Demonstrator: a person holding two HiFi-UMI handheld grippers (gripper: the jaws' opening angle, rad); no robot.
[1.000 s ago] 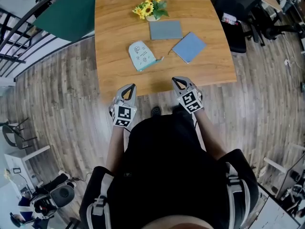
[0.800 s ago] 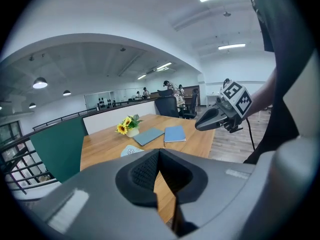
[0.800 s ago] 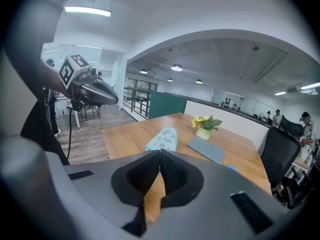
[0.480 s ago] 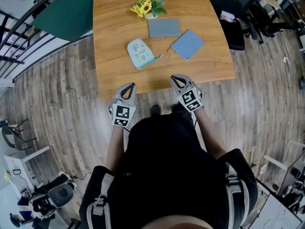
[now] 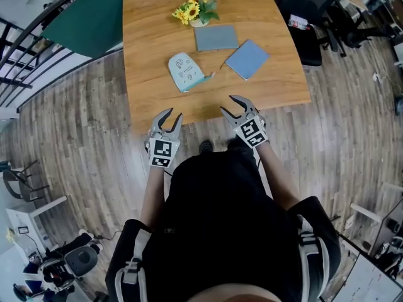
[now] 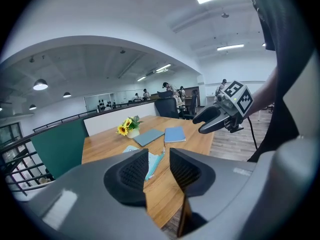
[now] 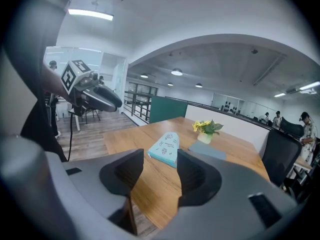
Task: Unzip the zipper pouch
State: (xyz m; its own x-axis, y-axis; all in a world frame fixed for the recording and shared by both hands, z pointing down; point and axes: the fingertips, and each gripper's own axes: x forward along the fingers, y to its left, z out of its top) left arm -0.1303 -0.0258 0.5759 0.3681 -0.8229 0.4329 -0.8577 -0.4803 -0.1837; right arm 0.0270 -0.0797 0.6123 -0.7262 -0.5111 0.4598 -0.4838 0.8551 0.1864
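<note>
Holding left tongs (image 5: 171,114), right tongs (image 5: 228,104) just parted, empty, at near edge of surface (image 5: 277,83). Reach to zipper pouch (image 5: 186,72) lying mid-surface, well ahead; pin body with left, pinch pull tab (image 5: 211,75) with right, draw straight along teeth.

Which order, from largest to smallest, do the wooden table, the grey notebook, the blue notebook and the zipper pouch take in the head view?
1. wooden table, by far the largest.
2. grey notebook and blue notebook: about alike, so not ranked.
3. zipper pouch, slightly smaller, though only narrowly.
</note>
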